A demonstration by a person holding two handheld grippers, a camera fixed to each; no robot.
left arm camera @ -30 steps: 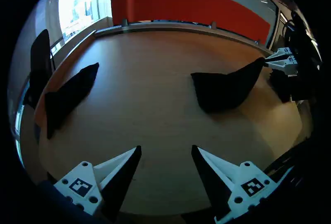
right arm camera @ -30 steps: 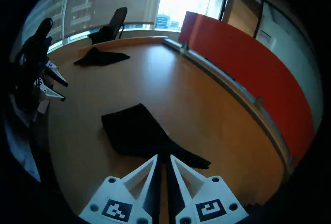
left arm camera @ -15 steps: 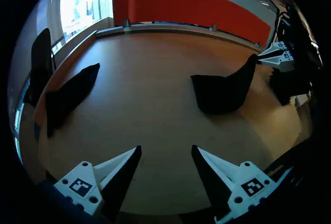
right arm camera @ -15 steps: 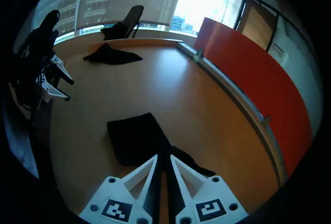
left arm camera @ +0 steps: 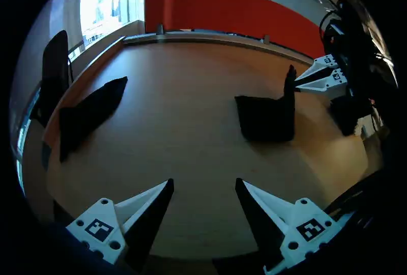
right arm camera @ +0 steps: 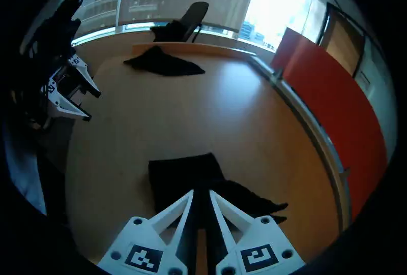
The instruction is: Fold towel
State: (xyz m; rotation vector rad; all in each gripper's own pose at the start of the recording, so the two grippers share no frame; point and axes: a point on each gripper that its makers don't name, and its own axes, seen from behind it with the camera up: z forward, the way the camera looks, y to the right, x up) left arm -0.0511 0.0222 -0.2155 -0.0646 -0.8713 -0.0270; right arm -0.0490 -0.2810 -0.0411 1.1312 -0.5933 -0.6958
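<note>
On the wooden table (left arm camera: 178,97), the black towel (left arm camera: 267,117) lies partly flat, one corner lifted by the right gripper (right arm camera: 202,193), whose fingers are pinched together on it. Nearer the table edge, the left gripper (left arm camera: 203,181) hovers with fingers spread apart, holding nothing.

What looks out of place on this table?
A second dark towel lies bunched near the table's edge by the chair. The other towel has one corner raised, pinched in the right gripper. Nothing looks spilled or damaged.
</note>
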